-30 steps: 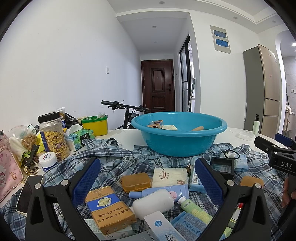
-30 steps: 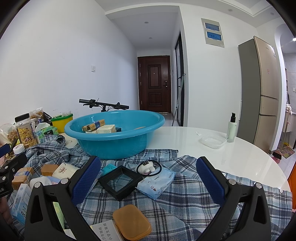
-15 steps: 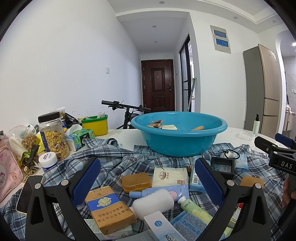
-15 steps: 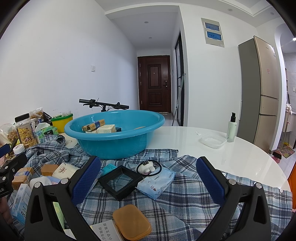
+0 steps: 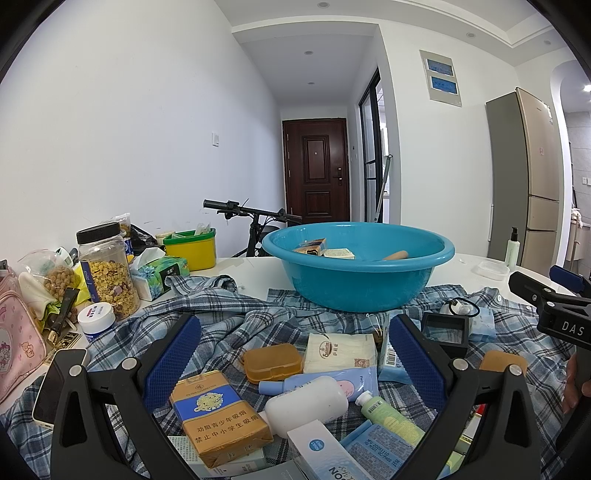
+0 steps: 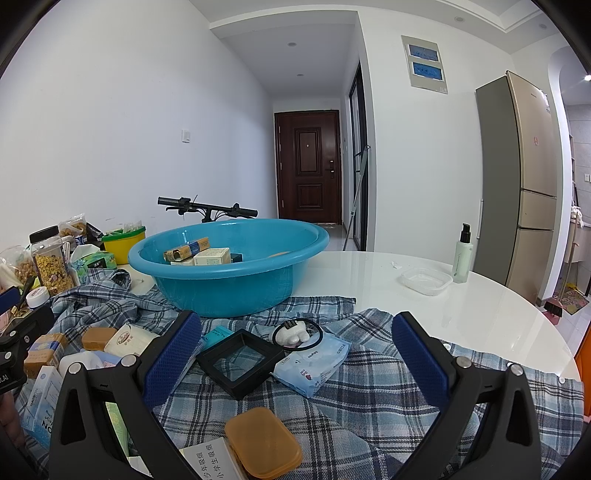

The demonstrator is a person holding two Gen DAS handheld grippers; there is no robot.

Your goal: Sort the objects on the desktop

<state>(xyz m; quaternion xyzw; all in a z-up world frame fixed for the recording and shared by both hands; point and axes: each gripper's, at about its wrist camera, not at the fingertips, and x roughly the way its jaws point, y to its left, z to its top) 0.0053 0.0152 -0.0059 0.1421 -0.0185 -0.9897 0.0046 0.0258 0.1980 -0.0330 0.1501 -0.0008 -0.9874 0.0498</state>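
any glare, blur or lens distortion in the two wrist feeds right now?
Left wrist view: sharp, no motion blur; fisheye bows the fridge and darkens the corners; soft daylight, faint shadows under the blue basin. Right wrist view: equally sharp; the glossy white table carries broad reflections, not blown out; same barrel bending at the edges.

Both views are brightly and evenly lit, with daylight and recessed ceiling spots point(image 5: 323, 5). Soft glare is seen on the glossy white table point(image 6: 424, 317); shadows are faint. Strong fisheye bending is shown at the edges, where the refrigerator point(image 6: 517, 177) is curved, and the corners are vignetted black. Focus is sharp throughout.
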